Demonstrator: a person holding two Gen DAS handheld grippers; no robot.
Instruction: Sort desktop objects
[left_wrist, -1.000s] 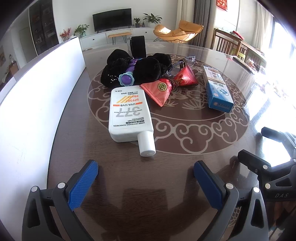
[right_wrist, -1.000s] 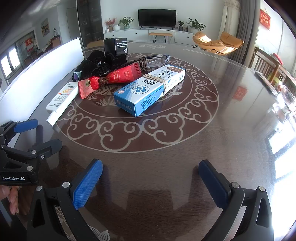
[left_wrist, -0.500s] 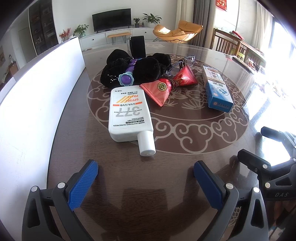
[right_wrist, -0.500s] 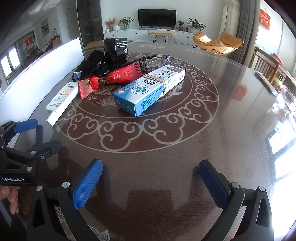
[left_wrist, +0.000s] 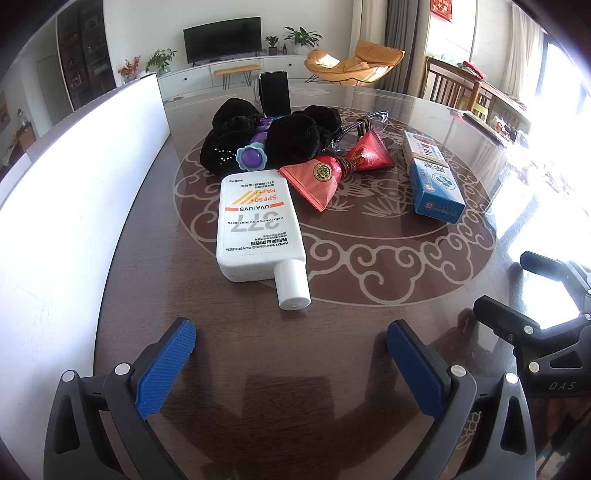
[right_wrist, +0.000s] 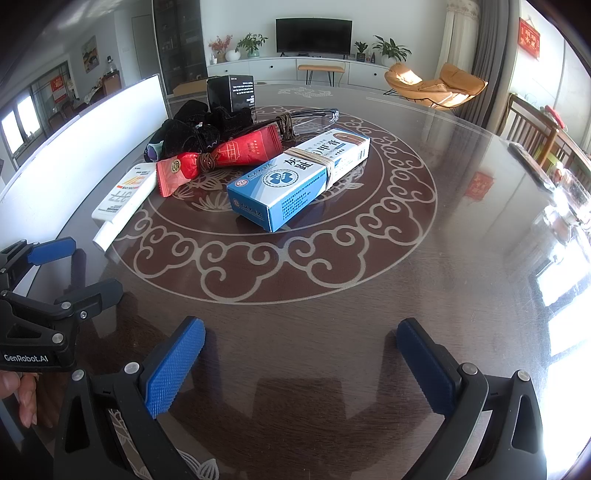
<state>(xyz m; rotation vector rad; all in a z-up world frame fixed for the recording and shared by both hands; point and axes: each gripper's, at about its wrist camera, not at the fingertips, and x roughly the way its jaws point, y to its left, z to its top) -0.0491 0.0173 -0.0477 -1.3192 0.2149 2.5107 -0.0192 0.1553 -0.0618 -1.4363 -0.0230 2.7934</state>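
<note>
The round dark surface (left_wrist: 229, 373), inlaid with a pale scroll ring, carries everything. Along its left edge stands a long white board (left_wrist: 74, 206), upright.

At the far side of the ring lies a heap of black cloth (left_wrist: 295, 138), and behind it a black box (right_wrist: 231, 92) stands upright. A purple flower-shaped piece (left_wrist: 251, 158) pokes out of the cloth at its near edge, touching it.

A white sunscreen bottle (left_wrist: 256, 225) lies flat just in front of the heap, its cap pointing toward the left claw. It sits on the left rim of the ring, near the board but apart from it.

To the right, a blue and white carton (right_wrist: 299, 177) lies on its side inside the ring, with a rubber band round its middle.

Between bottle and carton lie two red packets (left_wrist: 334, 168) tied together at their necks with brown cord; one packet's corner lies just beside the bottle's far end. Clear glasses (left_wrist: 364, 123) rest behind them, partly hidden by cloth and cord.

The left claw (left_wrist: 291, 360) hovers low over bare surface in front of the bottle cap, fingers spread wide and empty. The right claw (right_wrist: 301, 356) hovers likewise in front of the carton, well apart from it, spread wide and empty. A hand (right_wrist: 16, 391) shows beneath the left claw in the right view.
</note>
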